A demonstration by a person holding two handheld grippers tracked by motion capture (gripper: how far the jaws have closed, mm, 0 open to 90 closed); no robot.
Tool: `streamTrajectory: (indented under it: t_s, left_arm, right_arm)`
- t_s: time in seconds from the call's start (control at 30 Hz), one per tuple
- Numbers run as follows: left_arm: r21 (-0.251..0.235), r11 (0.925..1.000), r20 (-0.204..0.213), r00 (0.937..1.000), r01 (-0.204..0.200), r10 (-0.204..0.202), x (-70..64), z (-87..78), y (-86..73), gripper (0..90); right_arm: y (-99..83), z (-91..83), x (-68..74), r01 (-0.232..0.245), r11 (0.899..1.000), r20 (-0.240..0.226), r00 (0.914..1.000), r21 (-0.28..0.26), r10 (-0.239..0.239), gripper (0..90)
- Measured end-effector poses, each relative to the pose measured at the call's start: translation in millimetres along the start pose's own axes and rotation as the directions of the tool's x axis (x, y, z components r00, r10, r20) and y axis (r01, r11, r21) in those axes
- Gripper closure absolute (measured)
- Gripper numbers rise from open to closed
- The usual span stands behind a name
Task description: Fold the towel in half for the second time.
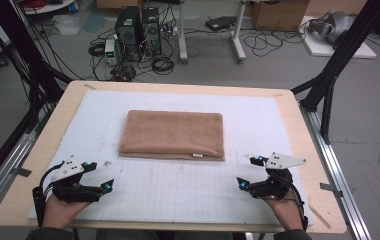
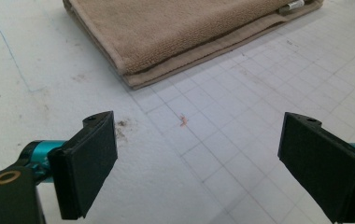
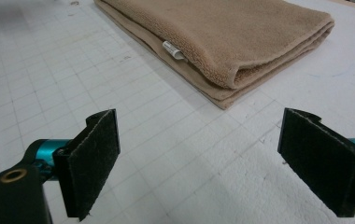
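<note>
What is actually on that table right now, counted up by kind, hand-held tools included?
Folded brown towel: 1
White grid mat: 1
Hand-held grippers: 2, the left gripper and the right gripper, both open and apart from the towel
Total: 4

table (image 1: 298, 120): pale wood top, rounded corners, bare strip showing round the edges.
mat (image 1: 188, 185): white gridded sheet, covers most of the table, faint smudges near the front left.
towel (image 1: 173, 134): tan, folded flat, lies mid-mat, small white tag at its near edge.
</note>
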State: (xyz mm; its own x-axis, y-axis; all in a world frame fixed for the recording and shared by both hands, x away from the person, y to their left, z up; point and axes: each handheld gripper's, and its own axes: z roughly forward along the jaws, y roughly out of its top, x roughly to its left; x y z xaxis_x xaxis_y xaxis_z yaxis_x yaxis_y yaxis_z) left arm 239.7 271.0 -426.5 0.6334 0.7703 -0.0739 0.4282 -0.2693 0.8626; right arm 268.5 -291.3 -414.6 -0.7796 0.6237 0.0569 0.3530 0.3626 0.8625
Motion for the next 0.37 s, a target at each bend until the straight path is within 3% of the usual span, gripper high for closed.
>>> streamTrajectory:
  t_s: [0.37]
  left_arm:
    - [-0.01, 0.9999, -0.012, 0.9999, 0.01, -0.01, -0.4, -3.2, -5.7, 12.2]
  right_arm:
    - [-7.8, 0.2, 5.5, 0.003, 1.0, 0.0, 1.0, 0.005, -0.003, 12.1]
